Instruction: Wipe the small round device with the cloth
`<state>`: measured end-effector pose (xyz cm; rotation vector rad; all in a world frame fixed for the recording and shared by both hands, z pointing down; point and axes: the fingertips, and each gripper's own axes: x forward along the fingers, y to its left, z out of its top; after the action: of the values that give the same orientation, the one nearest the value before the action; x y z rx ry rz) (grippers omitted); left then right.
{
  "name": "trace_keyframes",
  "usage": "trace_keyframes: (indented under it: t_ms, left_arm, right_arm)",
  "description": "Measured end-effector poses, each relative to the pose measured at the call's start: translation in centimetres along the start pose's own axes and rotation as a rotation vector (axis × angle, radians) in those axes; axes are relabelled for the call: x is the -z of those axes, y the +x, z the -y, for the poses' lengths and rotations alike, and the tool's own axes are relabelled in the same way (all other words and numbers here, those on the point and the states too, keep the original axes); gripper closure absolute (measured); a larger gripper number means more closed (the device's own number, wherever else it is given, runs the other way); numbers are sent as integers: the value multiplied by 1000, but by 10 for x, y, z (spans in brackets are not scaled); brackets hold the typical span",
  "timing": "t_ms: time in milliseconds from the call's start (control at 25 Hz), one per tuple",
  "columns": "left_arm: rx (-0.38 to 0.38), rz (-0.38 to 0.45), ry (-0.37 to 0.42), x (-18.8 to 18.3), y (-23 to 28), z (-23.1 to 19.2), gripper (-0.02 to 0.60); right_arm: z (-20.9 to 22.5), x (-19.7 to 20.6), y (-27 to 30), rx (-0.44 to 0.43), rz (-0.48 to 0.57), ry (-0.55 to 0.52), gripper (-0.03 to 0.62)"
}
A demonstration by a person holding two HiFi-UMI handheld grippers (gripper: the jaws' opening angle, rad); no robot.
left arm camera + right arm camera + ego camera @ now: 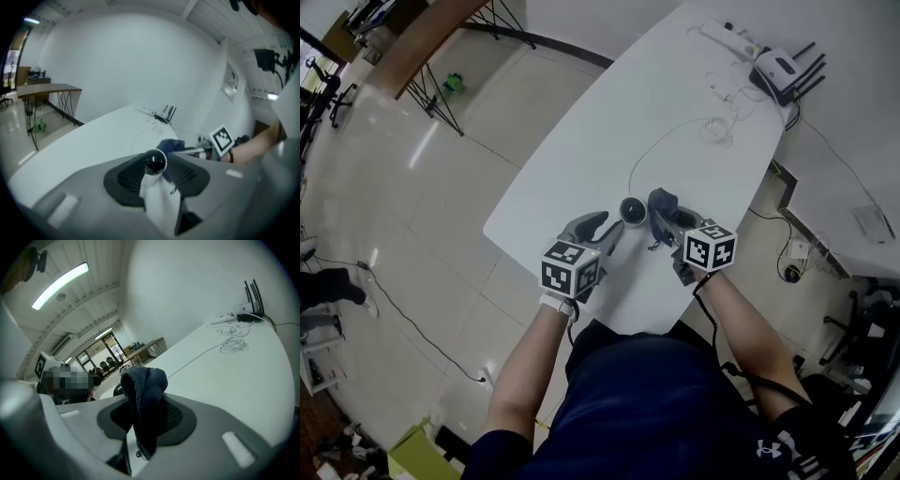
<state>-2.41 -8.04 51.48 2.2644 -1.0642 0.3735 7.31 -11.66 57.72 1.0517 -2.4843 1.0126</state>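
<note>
Our right gripper (666, 220) pinches the dark cloth (144, 399), and our left gripper (614, 221) is clamped on the small round device (155, 162), held over the near end of the table. We judge it best to bring the bunched fold onto the black dome and rub lightly, with the left grip steady. Around us are a pale tiled floor (412, 187), the white table (609, 112), a router (780, 67) and a thin looping cable (675, 127).

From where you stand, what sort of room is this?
Likely an office or lab workroom. There is a long white table with a router and loose cables at its far end, and a wooden desk stands on the open tiled floor beyond.
</note>
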Motion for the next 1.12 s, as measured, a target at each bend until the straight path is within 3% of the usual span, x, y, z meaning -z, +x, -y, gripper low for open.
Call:
trace_keyframes:
  t_ms: [80, 200, 320, 480, 640, 880, 1000, 1120]
  left_arm:
    - [-10, 20, -30, -12, 1, -9, 434]
    - [-28, 37, -33, -20, -4, -18, 434]
    - [-37, 43, -69, -15, -10, -19, 437]
    - [-54, 57, -127, -1, -28, -20, 439]
    - [-80, 60, -169, 16, -45, -24, 440]
    - [-94, 63, -188, 24, -51, -27, 442]
    - [-77, 61, -154, 18, -41, -21, 442]
    - [-53, 30, -50, 13, -25, -12, 442]
  right_arm:
    - [-4, 22, -2, 47, -55, 9, 493]
    - [-10, 67, 3, 104, -208, 111, 493]
    - [-35, 92, 19, 25, -282, 272, 493]
    - [-57, 99, 40, 10, -334, 409, 491]
    - [-76, 91, 58, -59, -321, 553, 491]
    - [-83, 89, 53, -111, -321, 583, 491]
    - [-64, 91, 29, -91, -301, 596, 491]
    - [-32, 78, 8, -27, -229, 602, 491]
